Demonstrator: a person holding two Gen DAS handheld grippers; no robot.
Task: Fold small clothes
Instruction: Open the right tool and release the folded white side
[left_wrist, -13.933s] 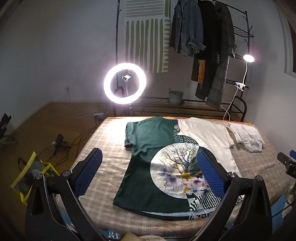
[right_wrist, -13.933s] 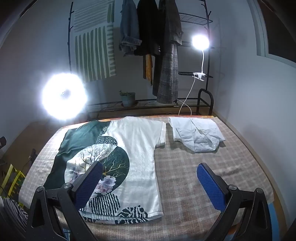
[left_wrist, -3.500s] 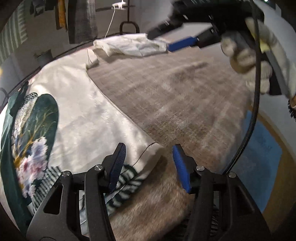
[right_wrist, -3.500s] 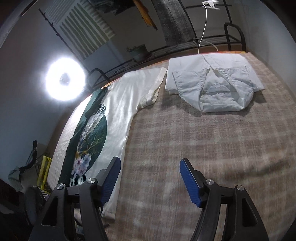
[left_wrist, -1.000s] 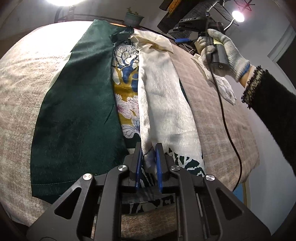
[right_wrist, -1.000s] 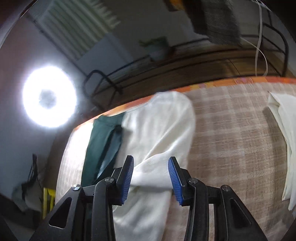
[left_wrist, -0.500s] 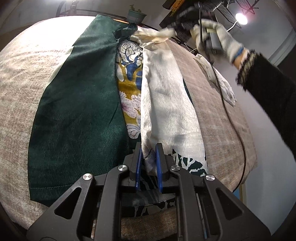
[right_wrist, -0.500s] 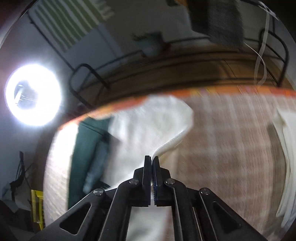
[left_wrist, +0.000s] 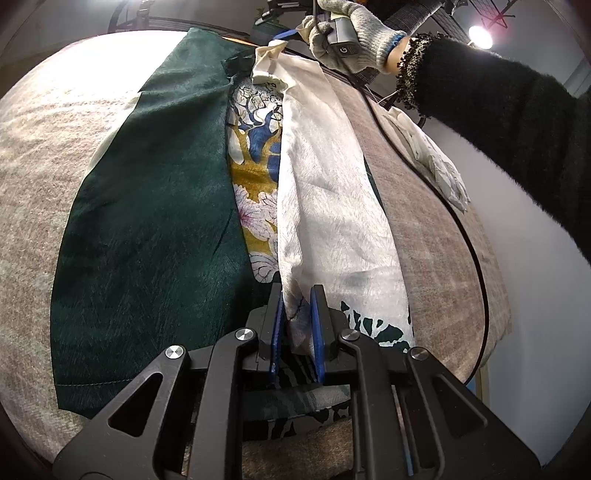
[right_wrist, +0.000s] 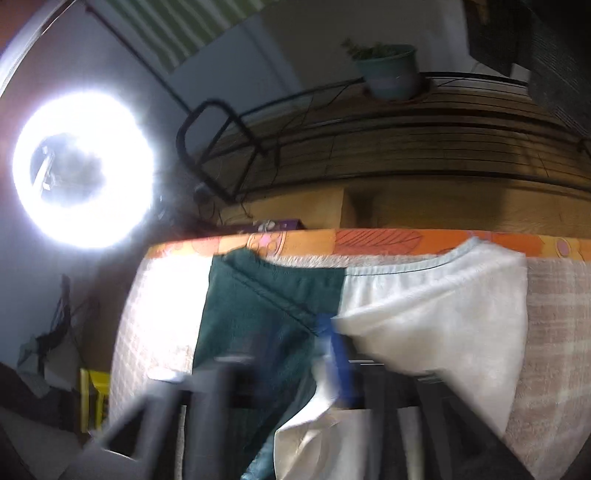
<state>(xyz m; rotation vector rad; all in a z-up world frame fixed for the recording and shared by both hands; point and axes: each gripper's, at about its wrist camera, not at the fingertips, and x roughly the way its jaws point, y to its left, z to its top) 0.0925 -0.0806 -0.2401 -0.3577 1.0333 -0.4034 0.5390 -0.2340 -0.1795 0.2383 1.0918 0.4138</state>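
Note:
A green and white T-shirt (left_wrist: 147, 221) with a tree print lies on the plaid-covered table (left_wrist: 424, 240). Its white side (left_wrist: 332, 221) is folded lengthwise over the print. My left gripper (left_wrist: 297, 321) is shut on the white hem at the near end. At the far end a gloved hand (left_wrist: 354, 33) holds my right gripper (left_wrist: 284, 37) just above the bunched white sleeve (left_wrist: 267, 61). The right wrist view is blurred. There, the right gripper (right_wrist: 306, 350) has its jaws opening over the collar area, the white sleeve (right_wrist: 424, 325) lying against one finger.
A small white garment (left_wrist: 432, 162) lies at the table's far right. A black cable (left_wrist: 461, 229) trails across the cloth from the right hand. Beyond the table's orange edge (right_wrist: 369, 240) are a ring light (right_wrist: 83, 170), a low rack and a plant pot (right_wrist: 391, 70).
The right gripper closed on the white sleeve, carried it left toward the collar and green side, and its fingers now stand apart. The left gripper kept still, gripping the hem.

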